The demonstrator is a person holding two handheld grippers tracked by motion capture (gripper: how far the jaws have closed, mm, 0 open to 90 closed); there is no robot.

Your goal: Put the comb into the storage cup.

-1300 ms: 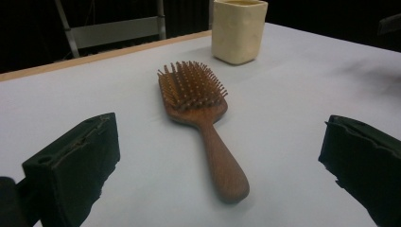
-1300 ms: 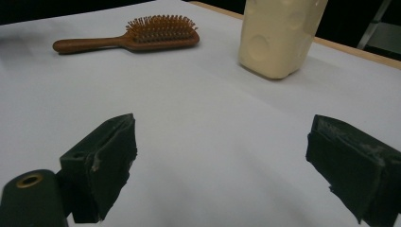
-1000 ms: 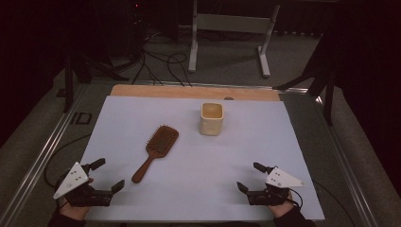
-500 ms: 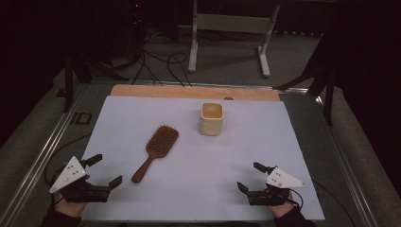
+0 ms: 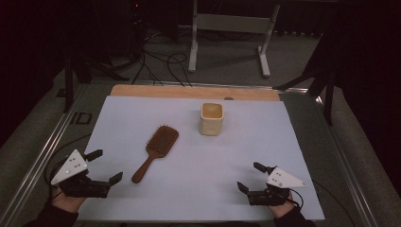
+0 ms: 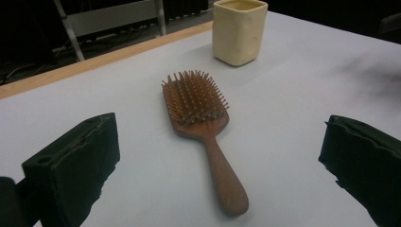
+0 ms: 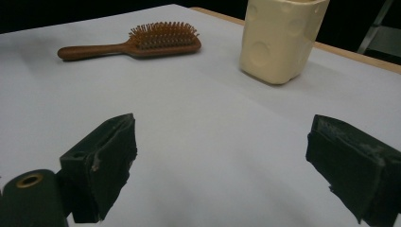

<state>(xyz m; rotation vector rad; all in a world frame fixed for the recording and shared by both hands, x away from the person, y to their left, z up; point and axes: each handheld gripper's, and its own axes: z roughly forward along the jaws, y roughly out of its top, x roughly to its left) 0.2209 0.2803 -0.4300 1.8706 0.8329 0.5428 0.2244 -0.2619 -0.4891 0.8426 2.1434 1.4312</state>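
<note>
Approach step: left gripper (image 5: 105, 166), jaws wide apart, faces the brush (image 5: 156, 150) at its 2 o'clock. Right gripper (image 5: 249, 176) likewise agape, idle. Next: straddle the handle

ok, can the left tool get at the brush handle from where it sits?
Probably yes. The left tool is open and points at the brush, whose handle end lies between the jaws' line of sight on bare sheet; the cup stands well beyond.
</note>
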